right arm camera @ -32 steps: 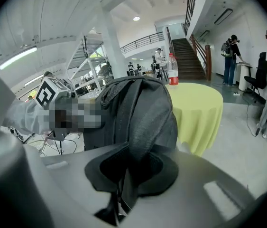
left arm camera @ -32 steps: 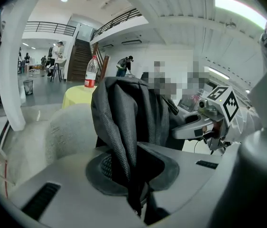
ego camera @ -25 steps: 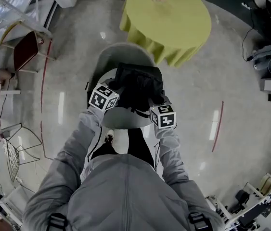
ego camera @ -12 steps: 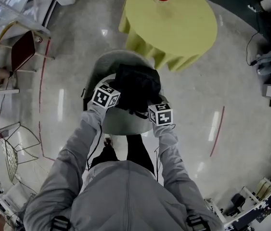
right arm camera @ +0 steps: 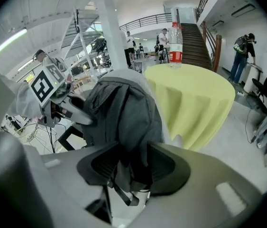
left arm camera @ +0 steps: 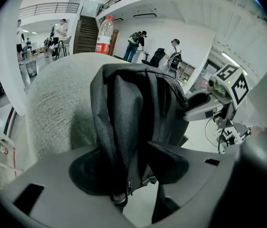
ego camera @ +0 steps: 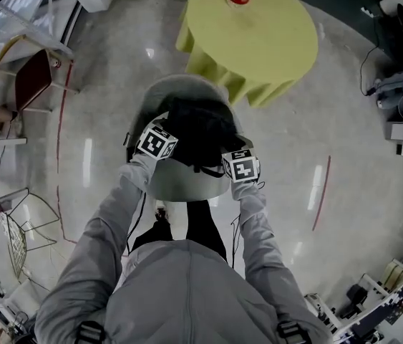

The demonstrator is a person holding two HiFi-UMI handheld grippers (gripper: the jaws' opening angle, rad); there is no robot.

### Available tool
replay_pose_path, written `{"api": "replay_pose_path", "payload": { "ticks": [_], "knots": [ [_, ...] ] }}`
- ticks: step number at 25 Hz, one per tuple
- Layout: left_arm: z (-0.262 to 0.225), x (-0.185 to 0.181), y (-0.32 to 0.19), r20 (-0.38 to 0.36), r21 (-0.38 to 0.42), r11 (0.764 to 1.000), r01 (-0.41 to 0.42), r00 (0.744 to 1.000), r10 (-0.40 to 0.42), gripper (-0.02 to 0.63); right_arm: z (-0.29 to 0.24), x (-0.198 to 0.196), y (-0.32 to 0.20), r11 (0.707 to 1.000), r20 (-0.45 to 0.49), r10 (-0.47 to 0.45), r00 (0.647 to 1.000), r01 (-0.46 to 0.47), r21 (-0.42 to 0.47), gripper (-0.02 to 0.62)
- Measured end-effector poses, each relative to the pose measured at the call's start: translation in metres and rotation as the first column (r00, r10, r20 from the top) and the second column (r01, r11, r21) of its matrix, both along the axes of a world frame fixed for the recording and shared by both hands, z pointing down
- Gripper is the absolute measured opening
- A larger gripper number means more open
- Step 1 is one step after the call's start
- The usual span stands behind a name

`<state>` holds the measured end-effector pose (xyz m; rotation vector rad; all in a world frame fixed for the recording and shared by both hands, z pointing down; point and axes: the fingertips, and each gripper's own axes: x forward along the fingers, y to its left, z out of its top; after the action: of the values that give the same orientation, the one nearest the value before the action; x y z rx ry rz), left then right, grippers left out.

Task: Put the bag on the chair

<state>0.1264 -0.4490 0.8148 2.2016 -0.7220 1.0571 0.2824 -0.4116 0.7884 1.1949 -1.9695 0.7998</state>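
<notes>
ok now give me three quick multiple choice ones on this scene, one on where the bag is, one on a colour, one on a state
1. Where is the black bag?
A. on the floor
B. on the grey chair
C. on a shelf

2. What colour is the cloth over the round table?
A. yellow-green
B. red
C. blue

3. How is the bottle on that table?
A. lying on its side
B. standing upright
C. tipped against a box

Answers:
1. B, the head view shows the bag sitting on the chair's seat.
2. A, the cloth reads yellow-green in the head view and the right gripper view.
3. B, the right gripper view shows the bottle standing straight, cap up.
</notes>
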Motion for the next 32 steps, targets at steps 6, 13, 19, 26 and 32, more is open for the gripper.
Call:
{"api": "replay_pose_path", "payload": {
  "ticks": [6, 13, 19, 26, 32],
  "knots": [
    [-0.013, -0.037, 0.015, 0.005, 0.041, 0.996, 0.073, 0.997, -0.073, 0.227, -0.023, 0.010, 0.033, 0.999, -0.055, 0.040, 0.998, -0.039, 0.033, 0.198],
    [-0.065, -0.071, 0.051, -0.129, 0.088, 0.993, 0.084, 0.989, -0.072, 0.225, -0.077, 0.004, 0.074, 0.985, -0.066, 0.103, 0.993, -0.093, 0.145, 0.196],
    [-0.133, -0.101, 0.080, -0.161, 0.229, 0.970, 0.086, 0.986, -0.049, 0.117, -0.161, -0.022, 0.104, 0.944, -0.043, 0.126, 0.991, -0.106, 0.311, 0.095],
    [-0.221, -0.124, 0.129, -0.245, 0.388, 0.918, 0.081, 0.969, 0.018, 0.027, -0.243, -0.060, 0.156, 0.878, -0.023, 0.120, 0.993, -0.095, 0.469, 0.011],
    [-0.305, -0.130, 0.163, -0.316, 0.525, 0.847, 0.089, 0.944, 0.097, 0.006, -0.300, -0.085, 0.194, 0.840, 0.047, 0.122, 0.991, -0.128, 0.528, 0.011]
  ]
}}
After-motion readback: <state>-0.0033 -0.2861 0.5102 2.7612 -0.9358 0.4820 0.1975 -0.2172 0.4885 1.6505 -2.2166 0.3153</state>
